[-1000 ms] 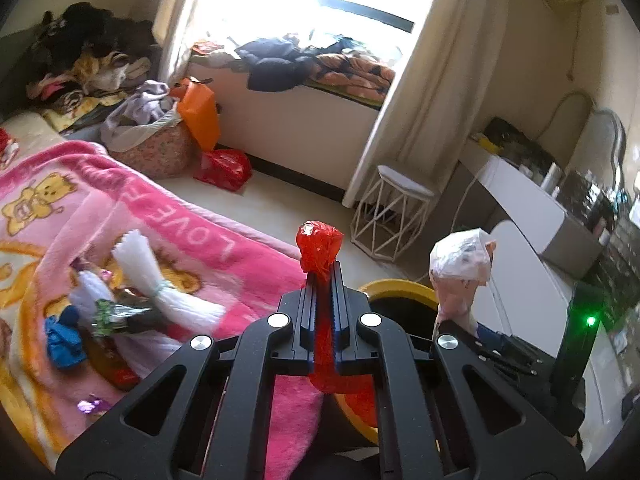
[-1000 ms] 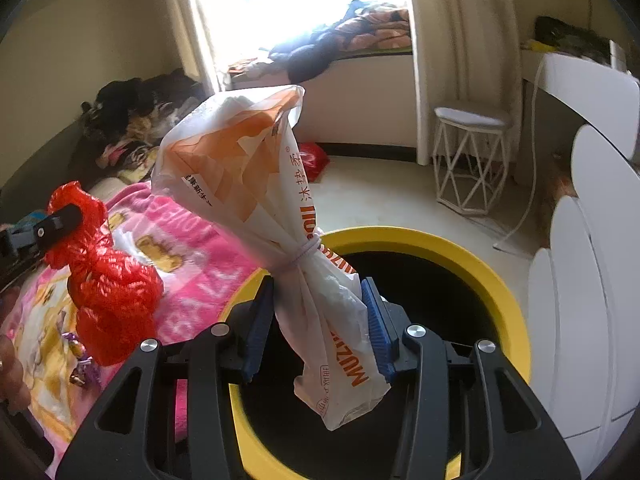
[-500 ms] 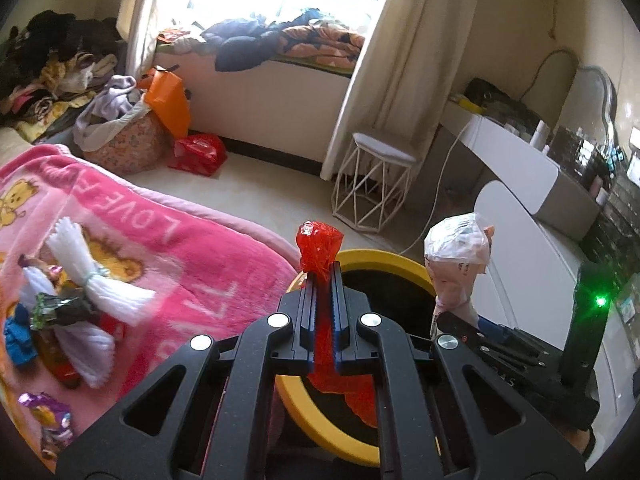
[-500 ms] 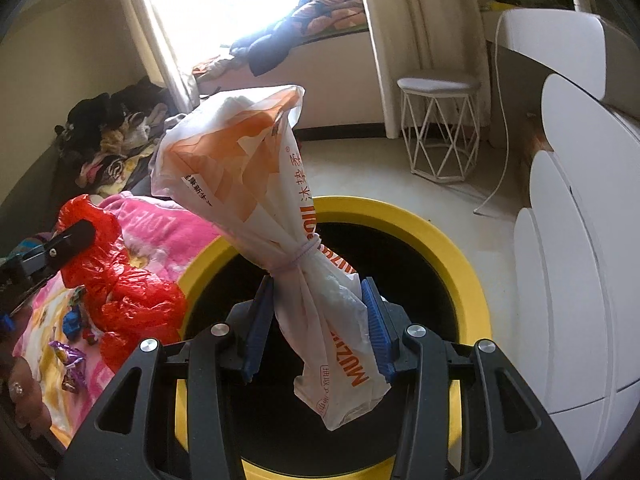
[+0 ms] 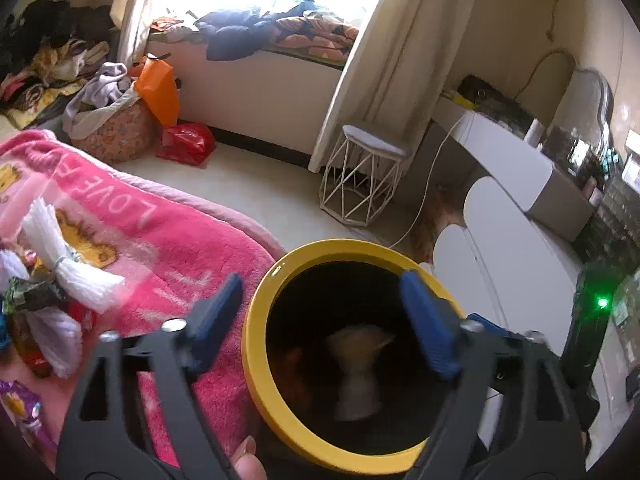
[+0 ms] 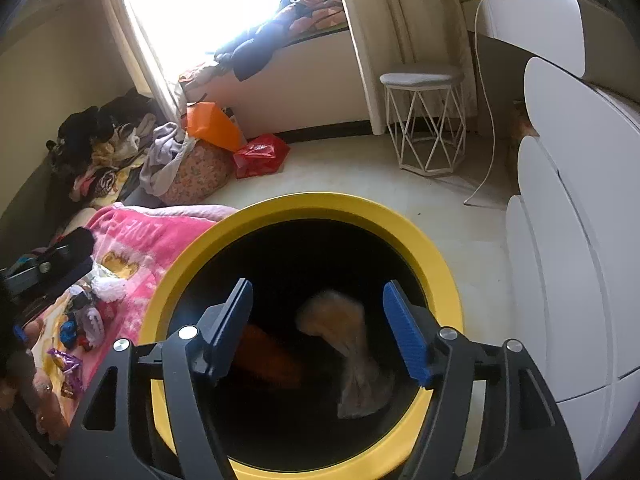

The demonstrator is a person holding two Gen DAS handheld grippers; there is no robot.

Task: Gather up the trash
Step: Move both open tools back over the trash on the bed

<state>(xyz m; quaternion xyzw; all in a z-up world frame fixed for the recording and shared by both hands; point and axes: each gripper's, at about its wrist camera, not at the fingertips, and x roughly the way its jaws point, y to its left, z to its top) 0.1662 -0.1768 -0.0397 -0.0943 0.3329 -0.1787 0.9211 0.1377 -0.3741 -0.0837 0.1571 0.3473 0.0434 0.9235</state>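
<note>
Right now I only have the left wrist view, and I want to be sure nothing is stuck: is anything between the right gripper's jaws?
Observer: No. The right gripper has its jaws opening with nothing between them. The white bag lies in the yellow bin below.
Operator: I see only a dim orange smear beside that bag. What is it?
Observer: A red-orange bag, blurred, lying in the bin to the left of the white bag.

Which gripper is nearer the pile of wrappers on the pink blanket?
Left. The left gripper hangs at the yellow bin's blanket-side rim, jaws opening and empty, beside the wrapper pile. The right gripper is centred over the bin, jaws opening, farther off.
</note>
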